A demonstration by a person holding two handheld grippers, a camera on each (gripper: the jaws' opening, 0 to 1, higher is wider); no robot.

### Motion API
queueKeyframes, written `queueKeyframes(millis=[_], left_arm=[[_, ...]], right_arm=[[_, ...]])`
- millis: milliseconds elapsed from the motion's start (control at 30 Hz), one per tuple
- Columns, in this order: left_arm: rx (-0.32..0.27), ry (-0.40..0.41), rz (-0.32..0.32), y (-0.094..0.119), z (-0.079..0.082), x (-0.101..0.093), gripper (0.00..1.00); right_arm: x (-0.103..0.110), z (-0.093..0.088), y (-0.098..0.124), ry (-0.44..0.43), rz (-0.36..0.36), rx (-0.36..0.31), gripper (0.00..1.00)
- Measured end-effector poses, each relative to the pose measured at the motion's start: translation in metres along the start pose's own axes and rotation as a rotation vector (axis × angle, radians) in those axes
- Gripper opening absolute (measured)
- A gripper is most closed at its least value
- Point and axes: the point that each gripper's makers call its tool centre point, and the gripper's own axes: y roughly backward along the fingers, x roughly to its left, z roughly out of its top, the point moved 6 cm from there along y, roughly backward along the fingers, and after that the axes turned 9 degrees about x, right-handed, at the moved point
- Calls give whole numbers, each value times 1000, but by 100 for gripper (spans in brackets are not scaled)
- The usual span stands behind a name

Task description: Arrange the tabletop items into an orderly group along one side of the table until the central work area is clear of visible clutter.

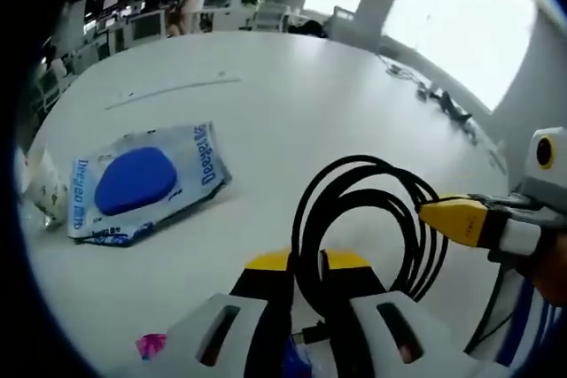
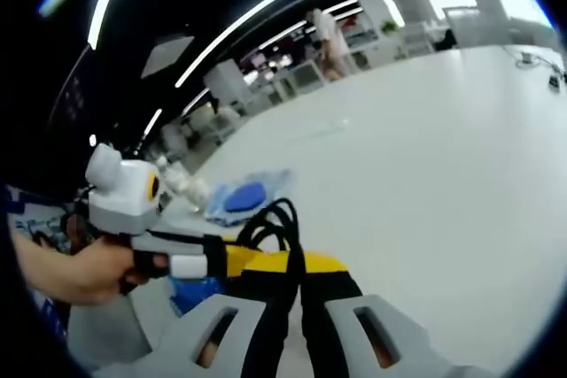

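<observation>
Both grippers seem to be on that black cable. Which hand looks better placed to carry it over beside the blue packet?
Probably the left gripper: it pinches the coiled black cable, and the blue packet lies on the open table ahead.

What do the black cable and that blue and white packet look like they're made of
The black cable looks rubber or plastic sheathed: smooth, slightly glossy, holding springy loops. The blue and white packet looks like thin glossy plastic film: it crinkles and reflects light, with printed lettering.
</observation>
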Motion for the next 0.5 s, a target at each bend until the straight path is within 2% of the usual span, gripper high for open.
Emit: queueKeyframes(millis=[200, 500], left_arm=[[49, -21, 9, -12, -5, 1, 8], [80, -23, 45, -18, -6, 8, 9]], right_arm=[[-19, -12, -14, 13, -16, 74, 0], [-21, -11, -27, 20, -13, 88, 0]])
